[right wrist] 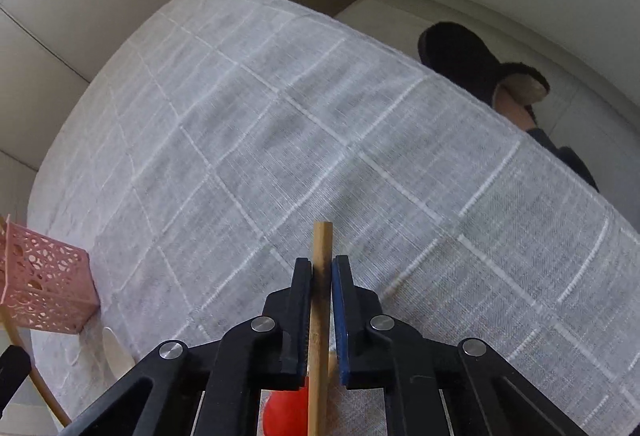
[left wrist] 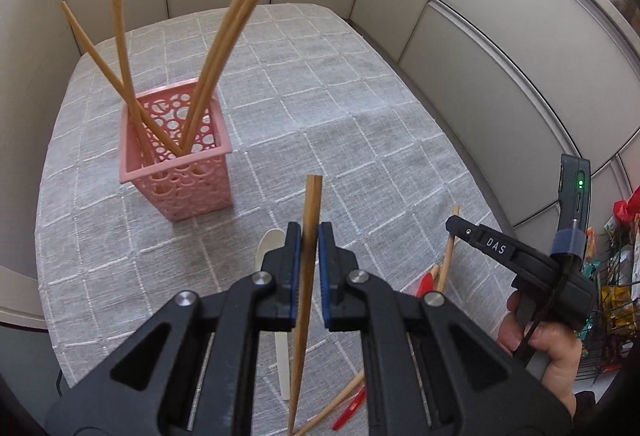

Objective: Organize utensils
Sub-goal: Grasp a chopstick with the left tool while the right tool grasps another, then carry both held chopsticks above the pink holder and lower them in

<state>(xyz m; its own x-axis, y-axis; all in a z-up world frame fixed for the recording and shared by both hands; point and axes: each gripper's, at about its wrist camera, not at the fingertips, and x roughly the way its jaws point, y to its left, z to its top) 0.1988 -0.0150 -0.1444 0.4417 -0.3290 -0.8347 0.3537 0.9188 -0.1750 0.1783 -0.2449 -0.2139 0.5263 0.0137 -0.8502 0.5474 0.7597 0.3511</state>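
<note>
Left gripper (left wrist: 309,236) tilted downward, clamped on a wooden chopstick (left wrist: 310,204) above the grey checked tablecloth (left wrist: 360,108) — pink holder (left wrist: 176,160) with four chopsticks just ahead-left. Right gripper (right wrist: 321,268) angled down too — pinching another chopstick (right wrist: 322,240).

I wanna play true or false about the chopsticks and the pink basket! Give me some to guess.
1. The pink basket holds four chopsticks. True.
2. The left gripper is empty. False: it is shut on a chopstick.
3. The right gripper is clamped on a chopstick. True.
4. The basket lies tipped on its side. False: it stands upright on the grey checked cloth.
5. A white spoon lies on the cloth. True.
</note>
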